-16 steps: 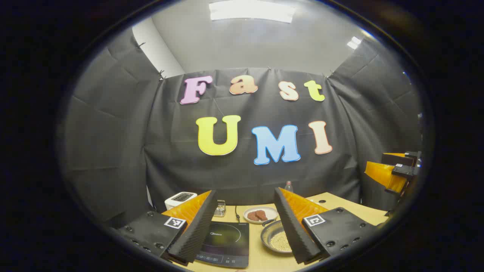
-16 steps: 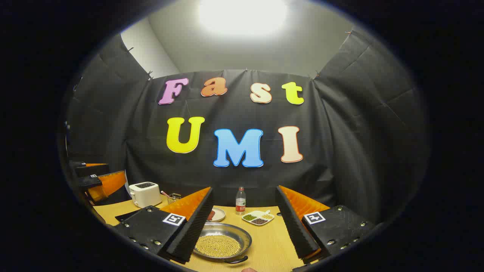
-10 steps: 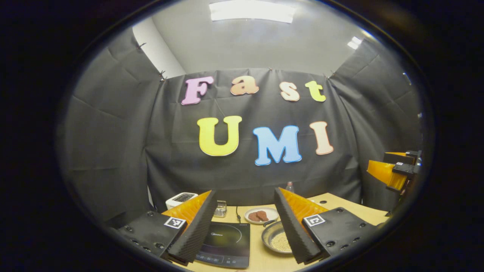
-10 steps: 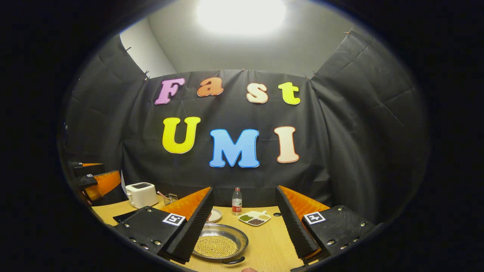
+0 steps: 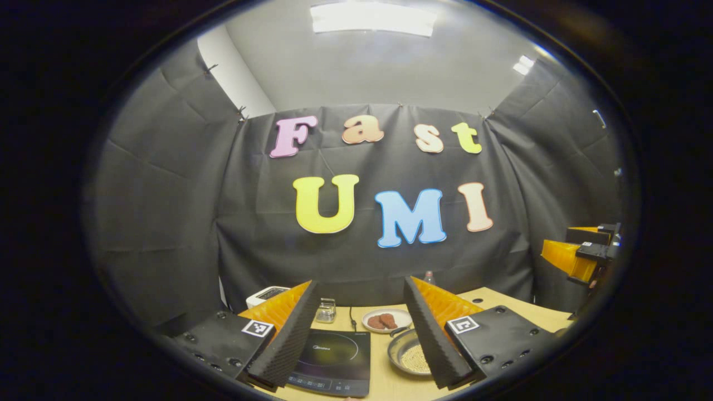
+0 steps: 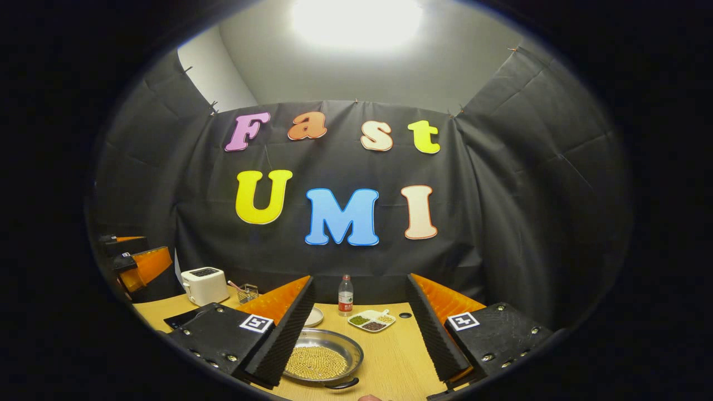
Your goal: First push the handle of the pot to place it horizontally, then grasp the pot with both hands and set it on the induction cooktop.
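Overhead, both grippers hover with jaws spread wide, holding nothing.
Pot (image 6: 322,362) of grain sits on the worktop (image 6: 390,356) right of the induction cooktop (image 5: 333,361); right gripper (image 6: 356,328) should descend beside the near handle (image 6: 341,384), nudging gently sideways.

Black cloth walls (image 6: 529,184), pale ceiling with bright light (image 6: 356,22), wooden table (image 6: 390,356).

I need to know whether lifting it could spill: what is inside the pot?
The pot holds a layer of small yellowish grains spread over its bottom. The right gripper's finger covers its left edge, so that part stays unseen.
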Available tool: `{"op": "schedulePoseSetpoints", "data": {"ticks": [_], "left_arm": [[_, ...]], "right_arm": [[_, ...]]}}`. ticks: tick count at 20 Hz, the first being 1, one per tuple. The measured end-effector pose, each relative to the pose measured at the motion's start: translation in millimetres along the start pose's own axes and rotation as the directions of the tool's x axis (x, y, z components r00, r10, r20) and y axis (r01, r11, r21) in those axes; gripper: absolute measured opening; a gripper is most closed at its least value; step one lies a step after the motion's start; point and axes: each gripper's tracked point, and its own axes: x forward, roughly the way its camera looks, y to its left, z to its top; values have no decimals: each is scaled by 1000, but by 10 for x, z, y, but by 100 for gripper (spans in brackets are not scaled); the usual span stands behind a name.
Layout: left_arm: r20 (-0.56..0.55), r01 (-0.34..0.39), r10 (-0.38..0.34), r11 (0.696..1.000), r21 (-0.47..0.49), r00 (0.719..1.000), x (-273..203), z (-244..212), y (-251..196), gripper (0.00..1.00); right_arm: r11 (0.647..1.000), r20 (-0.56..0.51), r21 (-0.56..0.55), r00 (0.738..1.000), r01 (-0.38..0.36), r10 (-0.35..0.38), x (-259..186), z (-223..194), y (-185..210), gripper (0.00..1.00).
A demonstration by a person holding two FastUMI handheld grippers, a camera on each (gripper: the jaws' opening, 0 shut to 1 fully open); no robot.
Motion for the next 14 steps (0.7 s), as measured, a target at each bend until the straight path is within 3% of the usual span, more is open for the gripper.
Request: {"op": "schedulePoseSetpoints", "data": {"ticks": [5,6,7,8,11,12,14], "left_arm": [[-1,-5,5,1000,-3,1000,-8,-39,78,92],[-1,-6,6,1000,-4,1000,-17,-33,97,97],[-2,-7,7,1000,-4,1000,-9,-49,116,93],[-2,-8,8,1000,-3,1000,-5,-52,136,97],[-4,-7,7,1000,-2,1000,4,-79,187,97],[-6,-4,4,1000,-3,1000,3,-87,193,92],[-2,-5,5,1000,-3,1000,5,-80,251,92]], "right_arm": [[1000,-5,0,1000,2,-2,25,-23,32,98],[1000,-7,-1,1000,2,-2,27,-37,34,98],[1000,-11,-2,1000,2,-2,31,-44,46,98],[1000,-14,-3,1000,3,-3,47,-56,52,98],[1000,-11,1,1000,-2,2,61,-46,101,98],[1000,-12,1,1000,-1,1,67,-53,112,98],[1000,-20,0,1000,4,-4,78,-73,138,87]]}}
